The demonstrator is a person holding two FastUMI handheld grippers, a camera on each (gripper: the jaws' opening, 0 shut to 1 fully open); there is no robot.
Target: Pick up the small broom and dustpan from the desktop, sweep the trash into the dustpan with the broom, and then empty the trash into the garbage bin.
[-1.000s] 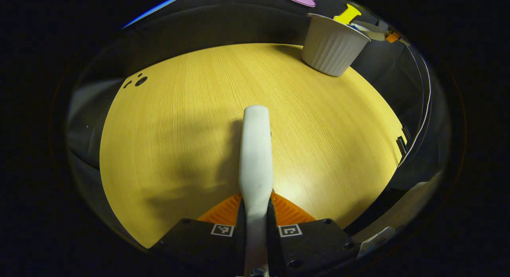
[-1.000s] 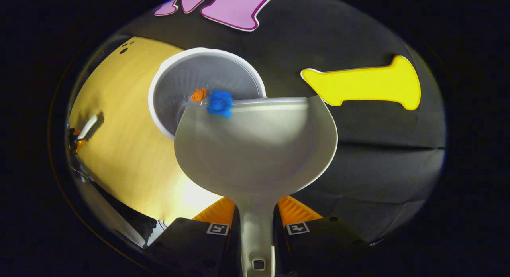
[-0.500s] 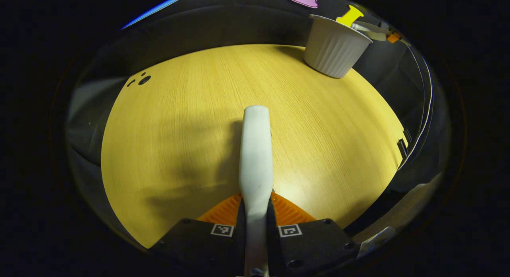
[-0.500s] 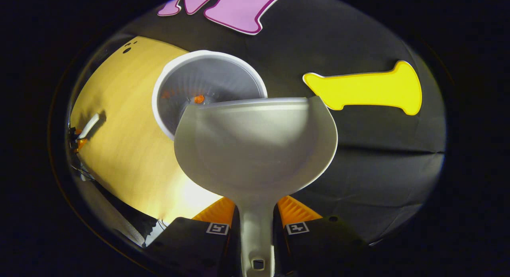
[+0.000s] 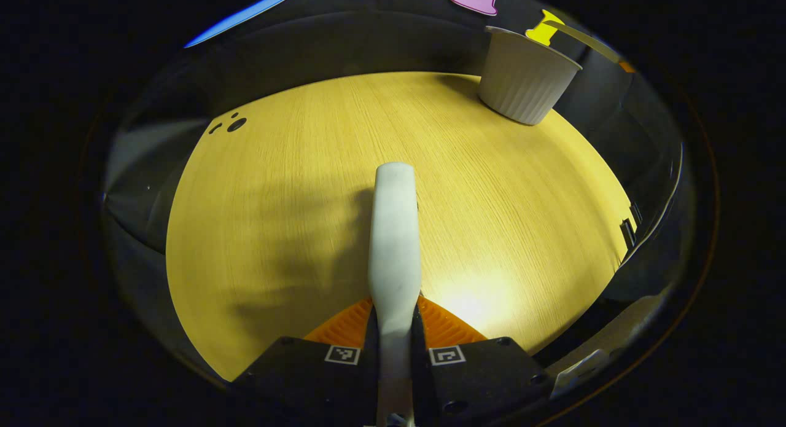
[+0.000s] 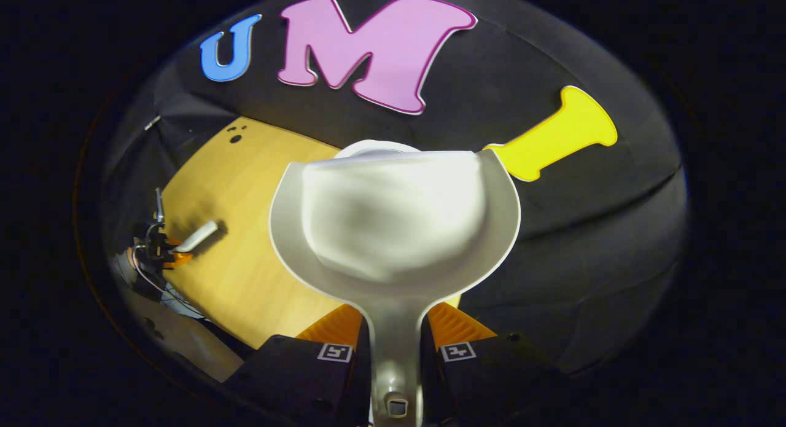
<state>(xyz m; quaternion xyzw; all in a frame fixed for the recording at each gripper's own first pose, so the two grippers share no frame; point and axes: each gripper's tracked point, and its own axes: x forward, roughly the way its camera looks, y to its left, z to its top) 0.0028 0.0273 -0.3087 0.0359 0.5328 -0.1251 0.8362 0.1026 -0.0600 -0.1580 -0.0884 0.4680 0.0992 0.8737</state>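
In the left gripper view my left gripper (image 5: 393, 319) is shut on the small white broom (image 5: 393, 236), which points forward low over the yellow desktop (image 5: 295, 187). The white ribbed garbage bin (image 5: 525, 77) stands at the far right corner, with the dustpan's edge (image 5: 583, 41) above it. In the right gripper view my right gripper (image 6: 393, 329) is shut on the handle of the white dustpan (image 6: 393, 230); its scoop looks bare and hides most of the bin, whose rim (image 6: 374, 148) peeks over it. Far left, the left gripper (image 6: 164, 254) holds the broom (image 6: 198, 236).
Small dark holes (image 5: 235, 125) mark the desktop's far left corner. The booth's black cloth wall (image 6: 552, 230) stands right behind the bin and to the right. A cable (image 6: 147, 285) hangs near the left gripper at the table's near edge.
The blue and orange scraps slid off the dustpan into the bin. The right gripper then swung up and back, so the pan now covers the bin. The left gripper barely shifted.
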